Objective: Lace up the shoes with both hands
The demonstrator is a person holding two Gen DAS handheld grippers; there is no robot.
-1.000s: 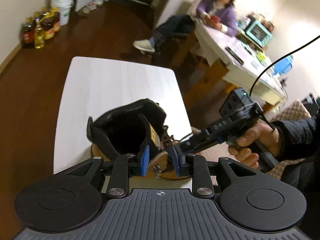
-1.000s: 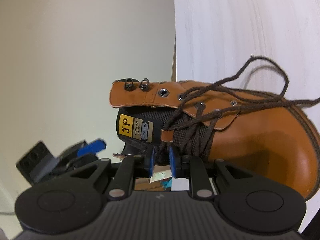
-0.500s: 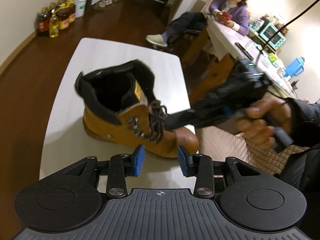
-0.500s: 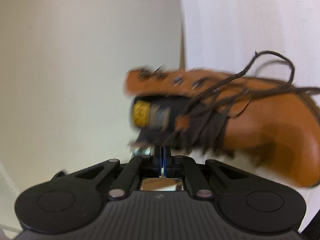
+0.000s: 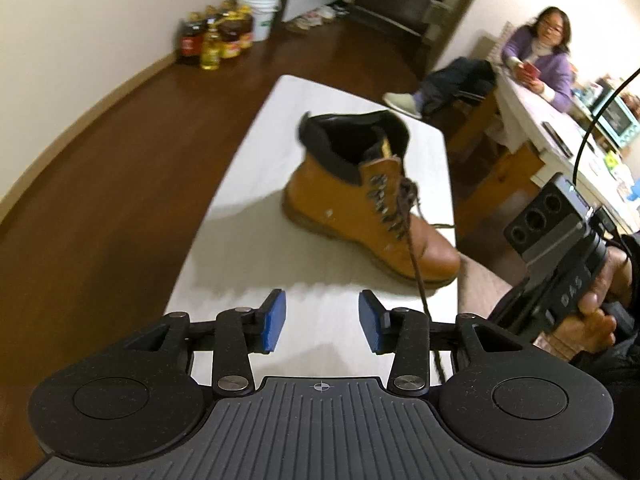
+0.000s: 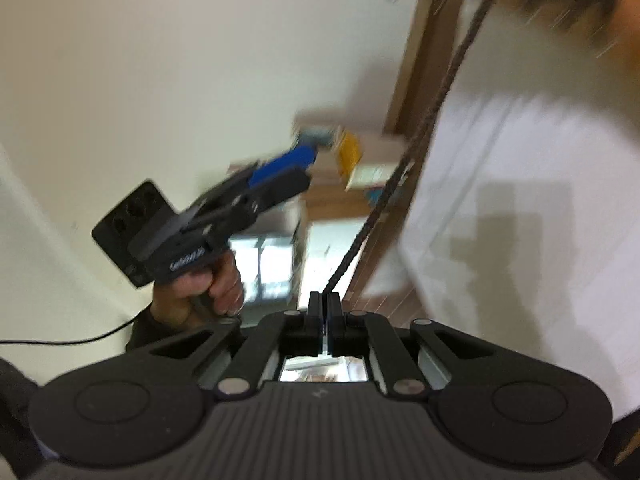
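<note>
A tan boot [image 5: 360,204] stands upright on a white table [image 5: 256,184], its toe close to the table's right edge and pointing toward the near right corner, its black-lined collar open. The left gripper [image 5: 320,322] hovers above the near end of the table, fingers spread wide with nothing between the blue pads [image 5: 274,320]; bare tabletop lies between it and the boot. A dark brown lace [image 5: 414,256] runs taut from the boot's eyelets past the table's edge to the right gripper [image 6: 324,312], whose fingers are pressed together on the lace end, off the table's right side. In the blurred right wrist view the lace stretches up along the table's edge. A person's hand [image 5: 600,300] grips the right handle. Dark wood floor [image 5: 120,160] surrounds the table, open on the left; a seated person [image 5: 532,60] is at another table well behind.
</note>
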